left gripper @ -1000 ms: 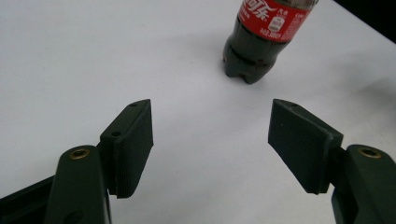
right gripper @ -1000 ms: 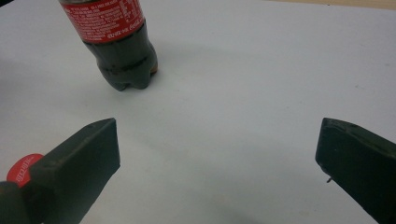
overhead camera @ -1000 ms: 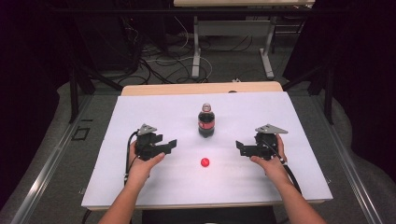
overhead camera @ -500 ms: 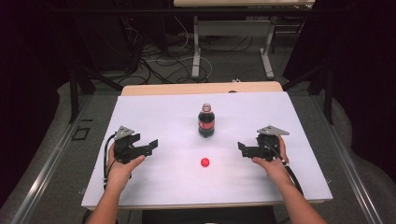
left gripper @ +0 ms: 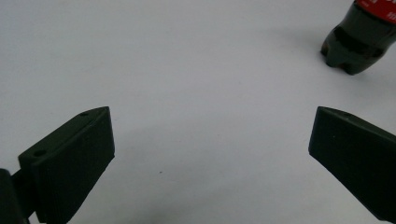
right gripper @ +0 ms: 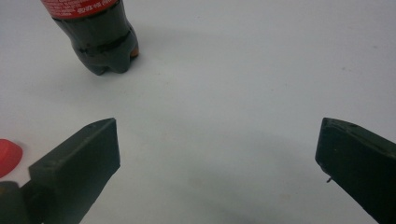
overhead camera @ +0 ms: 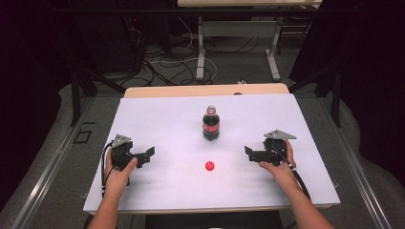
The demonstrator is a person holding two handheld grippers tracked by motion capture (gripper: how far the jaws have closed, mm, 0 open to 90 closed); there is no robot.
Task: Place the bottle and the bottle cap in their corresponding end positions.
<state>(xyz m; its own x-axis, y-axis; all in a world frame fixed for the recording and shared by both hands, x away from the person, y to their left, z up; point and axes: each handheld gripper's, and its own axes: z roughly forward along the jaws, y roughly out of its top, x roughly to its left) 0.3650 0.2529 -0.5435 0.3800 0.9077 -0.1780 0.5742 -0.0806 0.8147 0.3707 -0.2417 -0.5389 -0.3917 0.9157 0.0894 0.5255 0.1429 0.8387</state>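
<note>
White sheeting covers the table (overhead camera: 157, 119), which fills the middle of the high view; behind it, in the upper part of the frame, lie a dark floor strewn with cables (overhead camera: 157, 71) and the metal legs of a second table (overhead camera: 200, 47). At centre frame a dark cola bottle (overhead camera: 211, 124) with a red label stands upright and uncapped, and its red cap (overhead camera: 209, 166) lies on the sheet just below it in the frame, apart from the bottle. The left gripper (overhead camera: 148, 153), lower left of the frame, points toward the centre; its jaws have just been opening and now stand wide apart with only bare sheet between them, as the left gripper view confirms, where the bottle's base (left gripper: 357, 46) sits at upper right, well beyond the jaws. The right gripper (overhead camera: 248, 153), lower right of the frame, faces the left one across the cap, its jaws likewise spread wide and grasping nothing. In the right gripper view the bottle (right gripper: 98, 37) stands at upper left and the cap's edge (right gripper: 9, 156) shows at the left margin, outside the jaws. Both grippers lie well apart from bottle and cap.
</note>
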